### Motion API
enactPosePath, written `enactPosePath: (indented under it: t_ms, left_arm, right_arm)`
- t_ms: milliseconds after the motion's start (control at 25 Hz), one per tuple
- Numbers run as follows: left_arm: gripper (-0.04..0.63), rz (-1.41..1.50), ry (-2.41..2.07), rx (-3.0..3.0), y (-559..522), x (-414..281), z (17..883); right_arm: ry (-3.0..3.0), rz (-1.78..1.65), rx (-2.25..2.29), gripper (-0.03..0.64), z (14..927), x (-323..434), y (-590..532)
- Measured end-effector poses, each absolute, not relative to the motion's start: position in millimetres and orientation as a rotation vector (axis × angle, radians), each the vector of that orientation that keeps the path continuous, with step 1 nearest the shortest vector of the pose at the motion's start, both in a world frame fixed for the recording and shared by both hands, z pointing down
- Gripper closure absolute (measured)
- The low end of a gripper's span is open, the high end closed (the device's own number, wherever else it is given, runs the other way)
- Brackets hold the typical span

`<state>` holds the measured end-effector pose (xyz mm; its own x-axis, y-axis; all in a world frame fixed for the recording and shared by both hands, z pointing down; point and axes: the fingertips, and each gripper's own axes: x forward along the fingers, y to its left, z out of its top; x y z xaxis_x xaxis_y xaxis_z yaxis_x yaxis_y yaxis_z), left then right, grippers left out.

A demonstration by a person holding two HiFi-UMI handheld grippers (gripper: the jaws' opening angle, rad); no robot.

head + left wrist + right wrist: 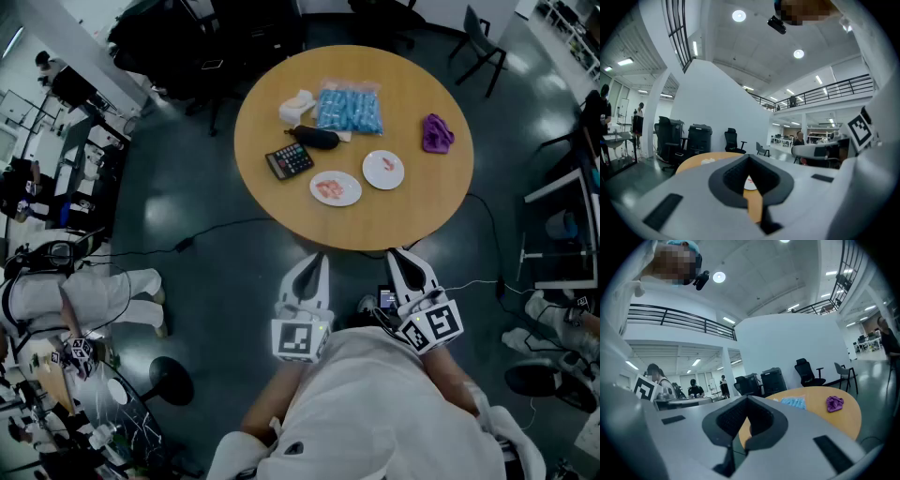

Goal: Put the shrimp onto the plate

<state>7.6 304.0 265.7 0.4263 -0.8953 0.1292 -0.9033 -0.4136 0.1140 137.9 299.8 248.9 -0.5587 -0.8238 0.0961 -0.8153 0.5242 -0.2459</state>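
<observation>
Two plates (352,194) (396,178) bear pink shrimp (328,188).

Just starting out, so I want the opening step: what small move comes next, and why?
Probably move the left gripper forward over the table toward the shrimp on the nearer plate, opening its fingers. Both it and the right gripper sit shut, empty, short of the table edge.
</observation>
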Motion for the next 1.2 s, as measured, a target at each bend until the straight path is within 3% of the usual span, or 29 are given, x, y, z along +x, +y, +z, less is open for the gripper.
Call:
enactPosePath:
  t_ms: [1200]
  left_arm:
    - [0.588,0.185,-1.681,2.420,258,5,296]
  right_arm:
    - [2.779,-0.480,-1.447,0.601,282,140,239]
